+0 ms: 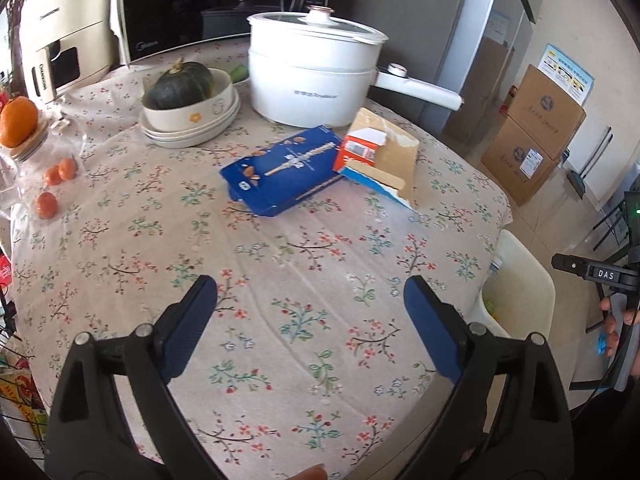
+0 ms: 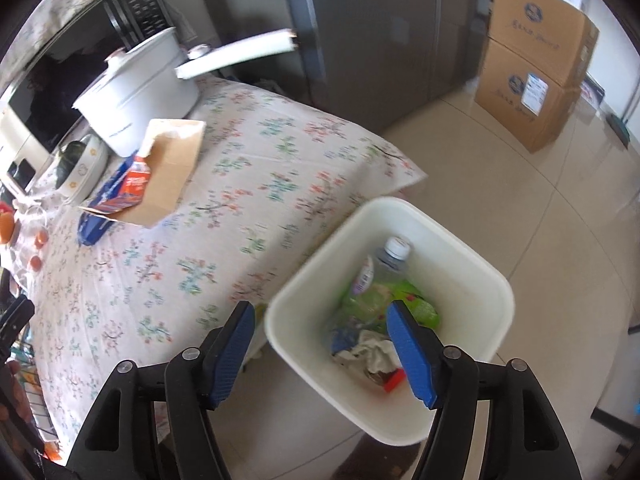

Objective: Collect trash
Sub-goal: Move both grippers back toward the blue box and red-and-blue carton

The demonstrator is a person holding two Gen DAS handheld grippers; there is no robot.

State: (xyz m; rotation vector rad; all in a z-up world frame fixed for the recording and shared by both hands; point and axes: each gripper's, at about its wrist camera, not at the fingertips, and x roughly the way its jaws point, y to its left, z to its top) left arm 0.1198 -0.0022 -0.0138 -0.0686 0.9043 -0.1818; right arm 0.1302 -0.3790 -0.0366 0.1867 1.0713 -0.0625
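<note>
A blue flat carton (image 1: 280, 174) lies on the floral tablecloth (image 1: 280, 280), and a torn cardboard box with a red label (image 1: 380, 156) lies against its right end. Both also show in the right wrist view, the torn box (image 2: 160, 172) over the blue carton (image 2: 94, 226). My left gripper (image 1: 310, 292) is open and empty, above the cloth well short of the cartons. My right gripper (image 2: 320, 316) is open and empty above a cream trash bin (image 2: 476, 268) beside the table. The bin holds a plastic bottle (image 2: 390, 258), green wrappers and crumpled paper.
A white electric pot (image 1: 316, 76) with a long handle stands behind the cartons. Stacked bowls with a green squash (image 1: 188, 104) are at the back left. A jar and oranges (image 1: 48, 184) sit at the left edge. Cardboard boxes (image 2: 532, 68) stand on the floor.
</note>
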